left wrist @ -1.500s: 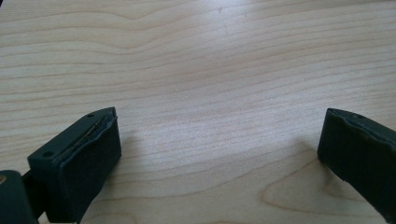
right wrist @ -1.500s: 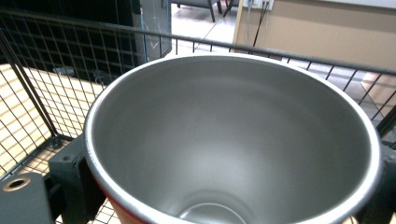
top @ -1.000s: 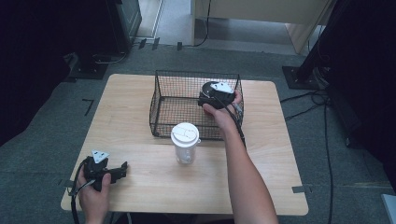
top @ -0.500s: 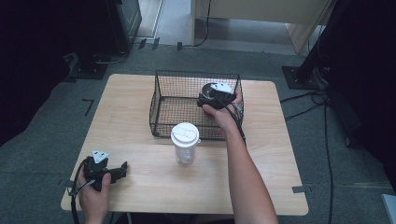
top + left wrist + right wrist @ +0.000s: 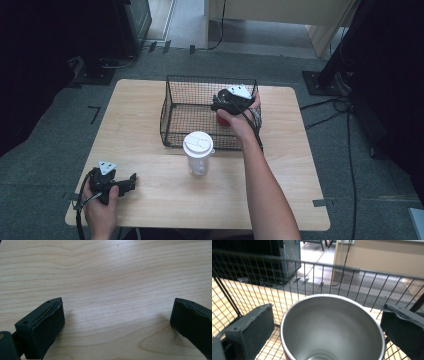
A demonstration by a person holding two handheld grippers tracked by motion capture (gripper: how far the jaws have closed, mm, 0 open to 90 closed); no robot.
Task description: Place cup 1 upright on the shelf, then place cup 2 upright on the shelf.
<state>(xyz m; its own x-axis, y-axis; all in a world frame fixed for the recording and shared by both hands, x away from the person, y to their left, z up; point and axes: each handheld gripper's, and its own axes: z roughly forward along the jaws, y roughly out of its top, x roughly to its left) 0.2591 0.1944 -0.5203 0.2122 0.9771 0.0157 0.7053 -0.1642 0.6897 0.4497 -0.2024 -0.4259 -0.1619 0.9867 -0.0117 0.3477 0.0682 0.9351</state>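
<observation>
Steel cup (image 5: 332,327), red outside, stands upright in wire basket (image 5: 172,107), near its right wall. Our right gripper (image 5: 329,322) straddles rim, fingers (image 5: 252,327) just opened, released, not pressing. Lidded cup (image 5: 198,152) on desk (image 5: 150,200) just before basket. Our left gripper (image 5: 117,322) rests at desk's near-left corner, fingers spread, nothing between.

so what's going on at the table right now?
A person works two handheld grippers at a wooden table. The right gripper is inside the wire basket, its fingers standing clear on either side of a steel cup with a red outside; they have just been opening, so the cup looks freshly set down there. The left gripper rests open near the table's front left corner. A lidded clear cup stands in front of the basket.
</observation>
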